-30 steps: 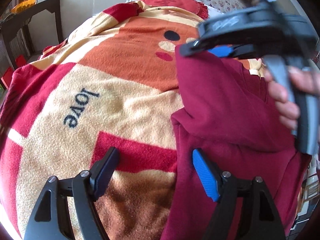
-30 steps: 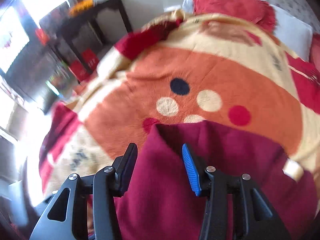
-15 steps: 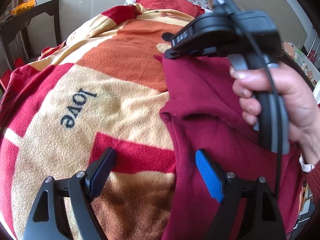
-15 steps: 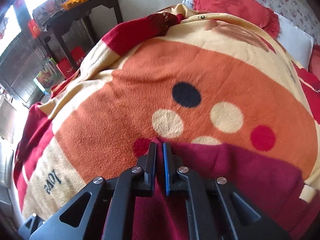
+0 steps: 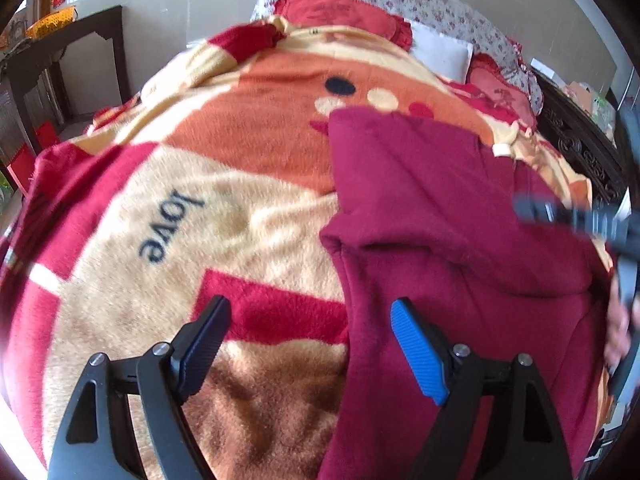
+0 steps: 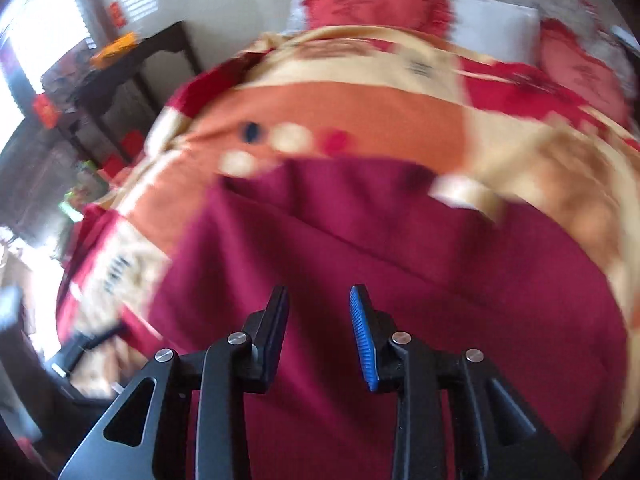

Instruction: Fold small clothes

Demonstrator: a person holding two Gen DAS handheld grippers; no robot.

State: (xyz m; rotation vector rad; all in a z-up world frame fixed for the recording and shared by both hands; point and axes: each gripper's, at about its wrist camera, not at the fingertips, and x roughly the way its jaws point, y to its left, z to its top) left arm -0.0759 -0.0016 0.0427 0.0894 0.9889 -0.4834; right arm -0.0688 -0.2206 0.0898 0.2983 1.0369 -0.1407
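Note:
A dark red garment [image 5: 448, 240] lies partly folded on a patterned fleece blanket [image 5: 200, 208], with a folded flap on top. My left gripper [image 5: 316, 340] is open and empty, hovering over the garment's left edge near its bottom. My right gripper [image 6: 320, 328] is open and empty above the middle of the garment [image 6: 380, 280]. In the left wrist view the right gripper [image 5: 580, 216] shows blurred at the right edge.
The blanket [image 6: 360, 104] covers a bed with red frilled cushions [image 5: 340, 12] and a white pillow [image 5: 440, 52] at the head. A dark wooden table [image 5: 68, 44] stands left of the bed. A carved dark bed frame [image 5: 580, 148] runs along the right.
My right gripper was shut on the garment's far corner half a second ago; it has let go, opened and pulled back to the right. The left gripper has barely moved.

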